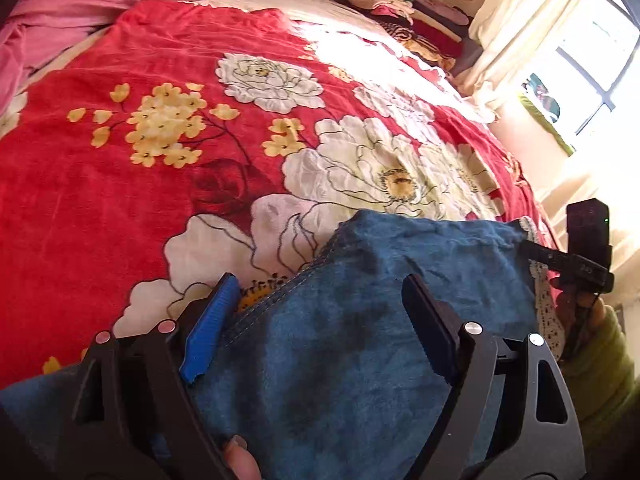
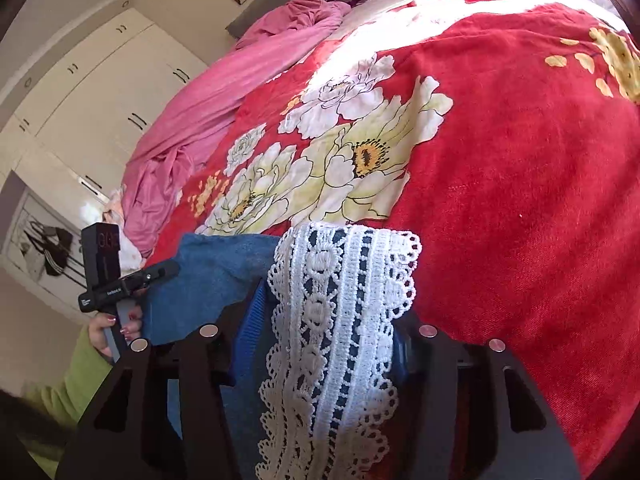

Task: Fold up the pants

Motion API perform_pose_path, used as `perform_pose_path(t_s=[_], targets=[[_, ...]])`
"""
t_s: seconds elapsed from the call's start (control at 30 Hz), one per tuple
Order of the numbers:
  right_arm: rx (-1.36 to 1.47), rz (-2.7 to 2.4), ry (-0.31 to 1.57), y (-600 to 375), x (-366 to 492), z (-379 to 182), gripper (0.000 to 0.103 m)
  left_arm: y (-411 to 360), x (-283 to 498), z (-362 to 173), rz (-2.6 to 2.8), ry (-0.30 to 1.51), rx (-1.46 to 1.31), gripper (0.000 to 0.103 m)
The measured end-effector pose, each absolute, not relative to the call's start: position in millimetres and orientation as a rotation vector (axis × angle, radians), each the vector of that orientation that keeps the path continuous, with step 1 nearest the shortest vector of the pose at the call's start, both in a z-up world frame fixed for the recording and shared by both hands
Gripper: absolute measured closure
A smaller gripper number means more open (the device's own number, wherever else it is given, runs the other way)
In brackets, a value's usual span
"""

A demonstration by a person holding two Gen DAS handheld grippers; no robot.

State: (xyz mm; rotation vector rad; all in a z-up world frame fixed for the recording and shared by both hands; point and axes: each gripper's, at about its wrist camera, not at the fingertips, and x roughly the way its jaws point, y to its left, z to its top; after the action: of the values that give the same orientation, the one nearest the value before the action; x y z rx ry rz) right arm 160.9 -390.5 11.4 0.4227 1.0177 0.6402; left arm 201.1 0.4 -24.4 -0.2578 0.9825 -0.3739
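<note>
Blue denim pants point(image 1: 360, 340) lie on the bed, over a red floral blanket point(image 1: 100, 200), at the near edge, w/ a white lace trim point(image 2: 340, 320) running down one side. Left tongs point(image 1: 320, 320) are released, jaws spread wide above the denim, blue pad by the stitched seam, not pinching. Right tongs point(image 2: 332, 344) straddle the lace strip w/ blue cloth between the jaws; pads mostly hidden under the lace, so can't tell if they're clenched on it yet. Step in hand looks like grabbing one end of the pants w/ both tongs. Next move prob needs the left to bite the seam edge, then both lift together & carry that end across for the fold.
</note>
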Motion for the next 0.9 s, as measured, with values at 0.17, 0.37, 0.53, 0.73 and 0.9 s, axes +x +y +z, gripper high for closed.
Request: perform_pose_path(t_s=[0.17, 0.37, 0.53, 0.73, 0.9], targets=[[0.293, 0.619, 0.99, -374, 147, 30, 0.086, -15, 205, -29, -0.378, 0.99, -0.233, 0.076], [-0.077, 0.545, 0.799, -347, 139, 93, 0.086, -34, 201, -17, -0.316, 0.91, -0.13, 0.083], [-0.149, 0.493, 0.93, -342, 173, 61, 0.084, -36, 202, -22, -0.227, 0.863, -0.079, 0.08], [-0.042, 0.462, 1.02, -358, 176, 29, 0.057, -26, 198, -25, -0.208, 0.858, -0.061, 0.067], [0.03, 0.394, 0.94, -389, 140, 57, 0.042, -12, 185, -19, -0.184, 0.844, -0.094, 0.065]])
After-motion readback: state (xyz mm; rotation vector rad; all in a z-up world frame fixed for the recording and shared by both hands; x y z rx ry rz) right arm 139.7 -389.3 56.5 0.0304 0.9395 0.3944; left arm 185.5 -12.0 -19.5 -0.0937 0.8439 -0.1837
